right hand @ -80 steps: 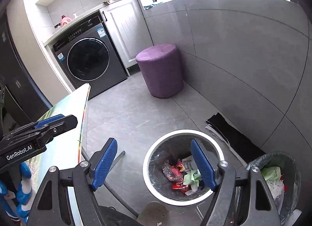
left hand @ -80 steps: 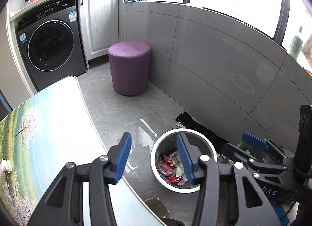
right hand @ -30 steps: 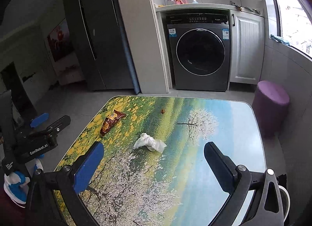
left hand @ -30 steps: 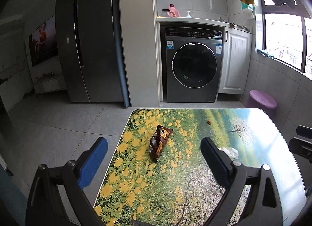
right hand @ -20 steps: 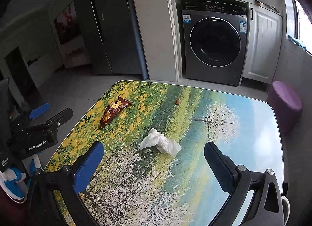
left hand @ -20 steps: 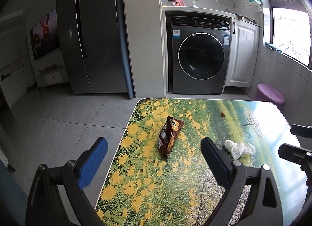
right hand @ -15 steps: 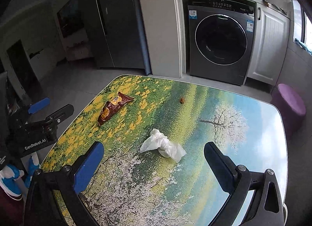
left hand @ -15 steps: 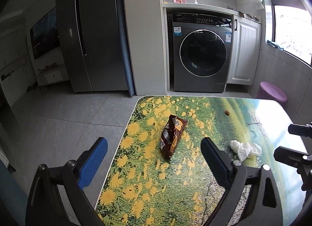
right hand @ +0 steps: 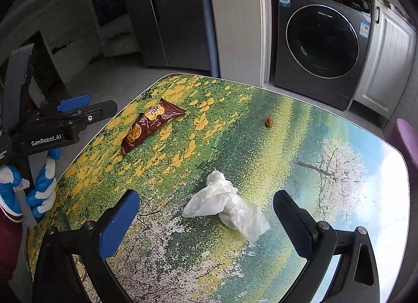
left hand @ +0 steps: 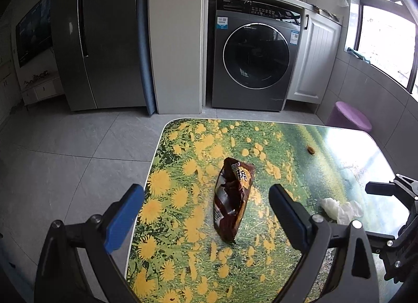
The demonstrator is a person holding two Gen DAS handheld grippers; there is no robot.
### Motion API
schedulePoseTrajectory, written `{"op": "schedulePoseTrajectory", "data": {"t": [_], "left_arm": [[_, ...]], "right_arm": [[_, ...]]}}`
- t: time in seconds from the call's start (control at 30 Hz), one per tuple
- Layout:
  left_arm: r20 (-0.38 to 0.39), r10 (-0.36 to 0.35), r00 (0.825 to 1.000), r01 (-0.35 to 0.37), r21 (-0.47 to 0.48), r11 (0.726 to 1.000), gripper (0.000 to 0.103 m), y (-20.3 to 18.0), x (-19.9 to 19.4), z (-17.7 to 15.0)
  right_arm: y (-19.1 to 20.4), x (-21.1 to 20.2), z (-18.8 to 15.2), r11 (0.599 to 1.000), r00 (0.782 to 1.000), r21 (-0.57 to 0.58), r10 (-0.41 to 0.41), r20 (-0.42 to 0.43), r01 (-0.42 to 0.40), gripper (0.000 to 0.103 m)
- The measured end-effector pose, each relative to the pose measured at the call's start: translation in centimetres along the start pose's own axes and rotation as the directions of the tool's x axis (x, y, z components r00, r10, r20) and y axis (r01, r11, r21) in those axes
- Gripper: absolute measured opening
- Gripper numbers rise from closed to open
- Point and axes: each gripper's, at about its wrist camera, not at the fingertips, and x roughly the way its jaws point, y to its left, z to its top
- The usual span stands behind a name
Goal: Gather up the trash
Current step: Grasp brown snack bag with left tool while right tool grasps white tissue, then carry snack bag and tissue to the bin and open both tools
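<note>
Crumpled tissue (right hand: 226,207) between spread right gripper (right hand: 206,214) fingers — wrapper (right hand: 150,126) (perhaps empty) beyond

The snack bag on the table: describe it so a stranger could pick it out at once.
Find the table printed with a meadow scene. On its yellow-flower side, by the left gripper, lies the snack bag, flat and crinkled. It is dark brown and glossy, unlike the white tissue and the tiny brown crumb.

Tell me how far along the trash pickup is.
Nothing visibly done here. Both tongs, left and right, are open and empty. Left lines up with the snack wrapper, right with the crumpled tissue. A small brown scrap also remains on the table.
</note>
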Motion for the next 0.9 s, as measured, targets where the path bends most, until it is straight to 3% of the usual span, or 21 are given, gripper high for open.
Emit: {"op": "schedulePoseTrajectory", "data": {"t": [0.13,0.23,0.3,0.5,0.53,0.73,0.9], "left_arm": [[-0.065,-0.03,0.997,0.031,0.009,0.999,0.096,-1.2,3.1,0.3],[-0.096,-0.033,0.995,0.035,0.021,0.999,0.096,-2.0,4.9,0.2],[-0.114,-0.036,0.993,0.039,0.027,0.999,0.09,-2.5,5.7,0.1],[-0.156,-0.055,0.986,0.059,0.027,0.998,0.047,-3.1,6.6,-0.5],[-0.162,-0.071,0.984,0.075,0.019,0.997,0.039,-3.2,6.5,-0.7],[-0.149,-0.1,0.984,0.102,0.007,0.995,0.026,-4.2,4.5,-1.7],[-0.119,-0.12,0.986,0.12,0.001,0.993,0.024,-5.8,1.5,-2.7]], "right_arm": [[-0.6,1.8,0.3,1.0,0.999,-0.006,0.007,-0.035,-0.007,0.096],[-0.9,2.8,0.0,1.0,0.998,-0.011,0.005,-0.066,-0.005,0.085],[-1.0,3.1,-0.4,1.0,0.997,-0.012,0.003,-0.079,-0.004,0.065],[-1.6,2.2,-1.5,1.0,0.997,-0.002,-0.007,-0.078,0.007,0.027],[-1.7,2.0,-1.8,1.0,0.997,0.004,-0.007,-0.077,0.008,0.025],[-2.4,-0.3,-4.3,0.998,0.998,0.063,0.0,-0.057,0.003,0.019],[-2.6,-3.7,-6.2,0.993,1.0,0.116,0.004,-0.015,-0.002,0.019]]}}
